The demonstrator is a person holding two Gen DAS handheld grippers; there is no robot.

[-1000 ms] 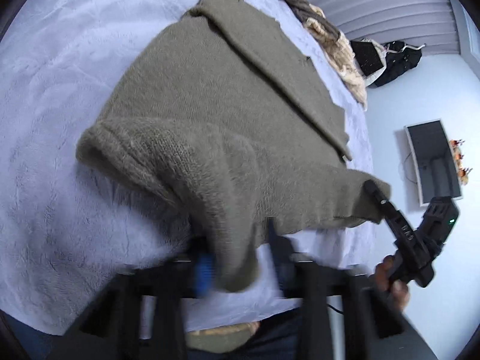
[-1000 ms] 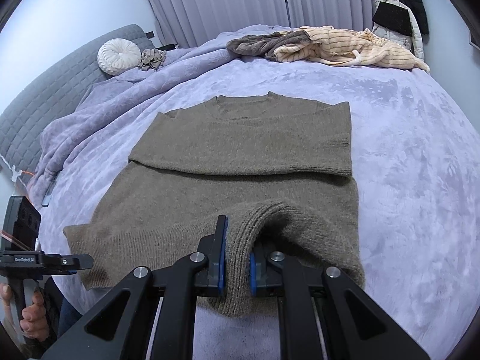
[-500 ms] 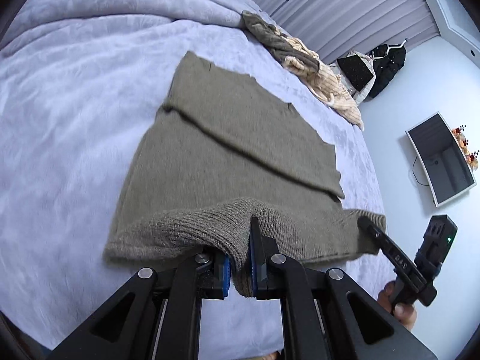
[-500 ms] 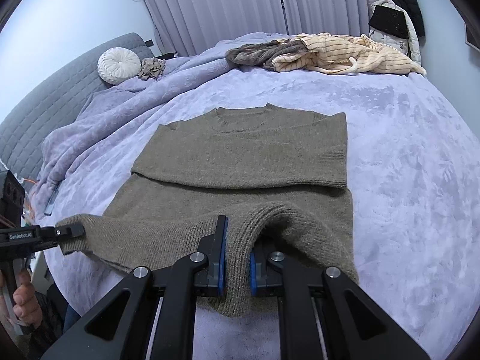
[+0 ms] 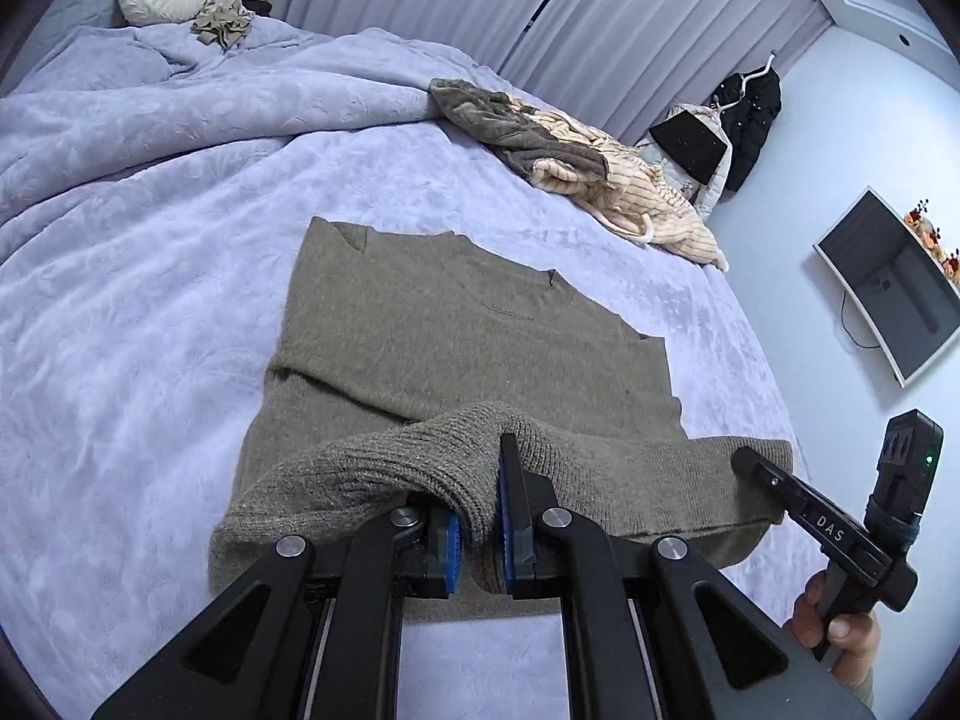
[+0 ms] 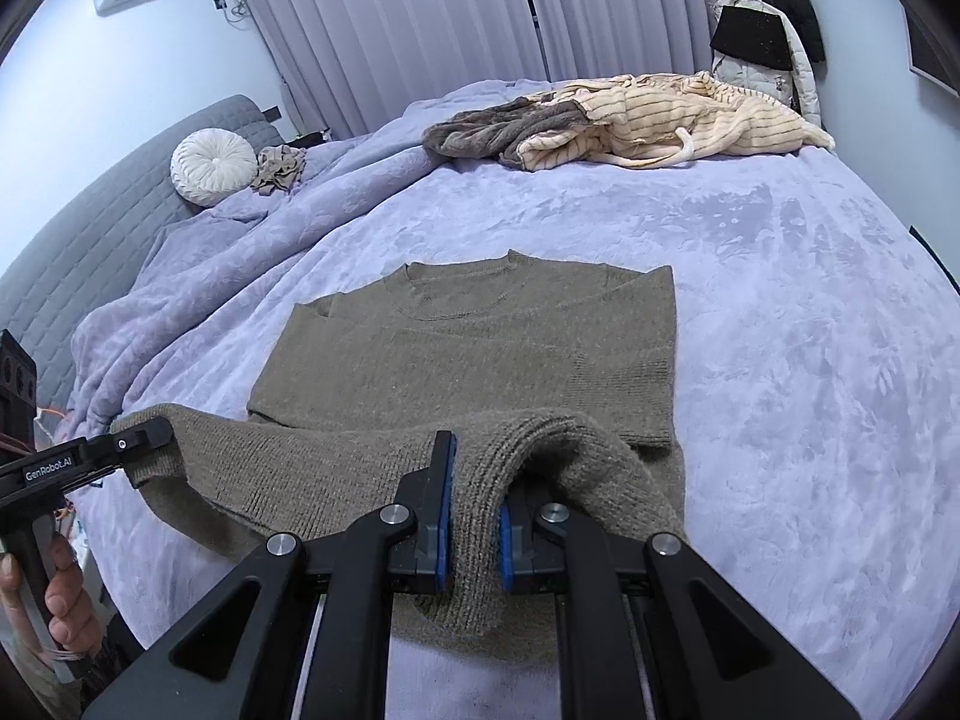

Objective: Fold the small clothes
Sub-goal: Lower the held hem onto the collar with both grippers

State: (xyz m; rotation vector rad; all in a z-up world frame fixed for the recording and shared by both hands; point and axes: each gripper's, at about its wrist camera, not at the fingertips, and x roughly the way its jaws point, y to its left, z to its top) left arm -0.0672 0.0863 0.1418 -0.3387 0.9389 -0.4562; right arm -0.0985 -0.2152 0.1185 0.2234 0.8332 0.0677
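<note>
Both the left hand-held gripper (image 5: 477, 534) and right hand-held gripper (image 6: 474, 531) pinch the olive sweater's (image 6: 468, 354) ribbed hem (lifted off the bed (image 6: 810, 324)), apparently to fold it toward the collar ahead.

left wrist: close over sweater (image 5: 468, 348) hem, angled down across bed (image 5: 150, 240) | right wrist: same | shared: sweater, bed, curtains (image 6: 420, 30)
</note>
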